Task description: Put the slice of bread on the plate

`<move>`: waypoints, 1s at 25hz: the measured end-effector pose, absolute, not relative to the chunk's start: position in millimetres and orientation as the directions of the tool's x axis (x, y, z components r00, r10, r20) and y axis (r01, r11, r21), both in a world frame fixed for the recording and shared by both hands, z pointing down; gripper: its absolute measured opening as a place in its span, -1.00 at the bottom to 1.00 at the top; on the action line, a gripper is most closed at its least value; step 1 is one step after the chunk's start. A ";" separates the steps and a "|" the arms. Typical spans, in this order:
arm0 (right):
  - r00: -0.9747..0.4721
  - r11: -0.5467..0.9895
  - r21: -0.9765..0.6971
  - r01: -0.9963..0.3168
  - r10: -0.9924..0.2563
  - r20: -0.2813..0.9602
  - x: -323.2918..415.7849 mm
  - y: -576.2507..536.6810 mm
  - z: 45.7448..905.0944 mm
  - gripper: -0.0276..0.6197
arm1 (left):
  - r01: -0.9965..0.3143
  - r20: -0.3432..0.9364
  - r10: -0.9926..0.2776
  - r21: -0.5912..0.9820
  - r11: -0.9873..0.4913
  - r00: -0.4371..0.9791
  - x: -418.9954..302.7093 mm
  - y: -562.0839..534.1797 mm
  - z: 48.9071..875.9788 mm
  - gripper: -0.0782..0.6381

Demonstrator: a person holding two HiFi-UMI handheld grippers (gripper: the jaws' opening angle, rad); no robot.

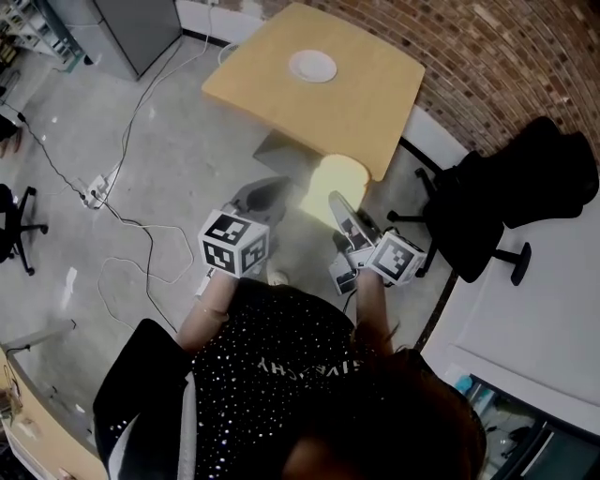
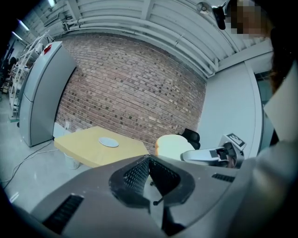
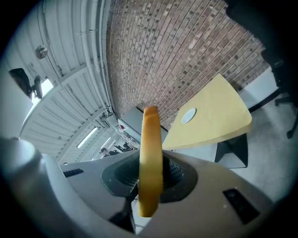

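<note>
A pale slice of bread [image 1: 336, 185] stands on edge in the air just before the near edge of the yellow table [image 1: 356, 112], and my right gripper [image 1: 341, 208] is shut on it. In the right gripper view the bread [image 3: 151, 153] shows edge-on between the pads. The white plate [image 1: 312, 66] lies far back on the table, and shows small in the gripper views as plate [image 3: 188, 115] and plate [image 2: 108, 142]. My left gripper [image 1: 262, 194] hovers beside the right one, left of the bread. Its jaws [image 2: 149, 159] meet with nothing between them.
A black office chair [image 1: 506, 202] stands right of the table by the brick wall [image 1: 506, 66]. Cables [image 1: 141, 225] and a power strip [image 1: 94, 192] lie on the grey floor at left. A grey cabinet [image 1: 131, 28] is at the back left, a white counter [image 1: 534, 309] at right.
</note>
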State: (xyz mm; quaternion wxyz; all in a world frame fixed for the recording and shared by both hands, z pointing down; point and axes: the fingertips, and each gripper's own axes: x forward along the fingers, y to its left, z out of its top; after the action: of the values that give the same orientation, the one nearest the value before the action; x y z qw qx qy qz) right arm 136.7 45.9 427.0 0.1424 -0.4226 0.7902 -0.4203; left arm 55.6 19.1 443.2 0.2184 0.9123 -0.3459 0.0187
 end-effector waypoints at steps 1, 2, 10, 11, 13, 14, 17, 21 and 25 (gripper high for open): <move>-0.598 0.281 -0.782 -0.556 -0.789 0.141 140.2 35.9 426.5 -0.63 | -0.637 0.184 -0.621 0.388 -0.666 0.762 59.4 8.0 442.7 -0.76; -0.588 0.267 -0.779 -0.567 -0.794 0.155 145.6 25.4 427.5 -0.63 | -0.634 0.182 -0.619 0.389 -0.669 0.764 63.0 -3.1 441.6 -0.76; -0.507 0.220 -0.716 -0.663 -0.835 0.212 172.7 -85.6 435.8 -0.63 | -0.632 0.186 -0.607 0.312 -0.709 0.773 81.9 -103.3 430.4 -0.76; -0.498 0.218 -0.702 -0.678 -0.839 0.221 173.9 -104.8 436.0 -0.63 | -0.634 0.184 -0.609 0.298 -0.713 0.771 83.4 -117.2 427.9 -0.76; -0.482 0.219 -0.674 -0.705 -0.845 0.230 174.4 -142.9 433.2 -0.63 | -0.642 0.185 -0.616 0.275 -0.716 0.766 84.8 -144.6 423.8 -0.76; -0.475 0.219 -0.665 -0.714 -0.849 0.230 174.0 -161.1 430.6 -0.63 | -0.647 0.187 -0.620 0.267 -0.714 0.762 84.5 -158.2 422.2 -0.76; -0.467 0.221 -0.651 -0.726 -0.854 0.230 171.2 -206.3 422.7 -0.63 | -0.657 0.191 -0.629 0.255 -0.710 0.754 83.4 -194.7 417.4 -0.76; -0.469 0.236 -0.627 -0.742 -0.852 0.234 165.3 -244.0 414.2 -0.63 | -0.656 0.186 -0.630 0.256 -0.710 0.754 84.1 -231.7 413.6 -0.76; -0.461 0.210 -0.650 -0.730 -0.854 0.242 169.5 -271.3 419.5 -0.63 | -0.644 0.194 -0.615 0.270 -0.716 0.765 87.8 -264.1 416.9 -0.76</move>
State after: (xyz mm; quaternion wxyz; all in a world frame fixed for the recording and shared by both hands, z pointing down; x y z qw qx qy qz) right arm 169.5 -271.3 419.5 0.0847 -0.5123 0.7730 -0.3645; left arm 87.8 -264.1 416.9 0.1625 0.9251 -0.3401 0.0453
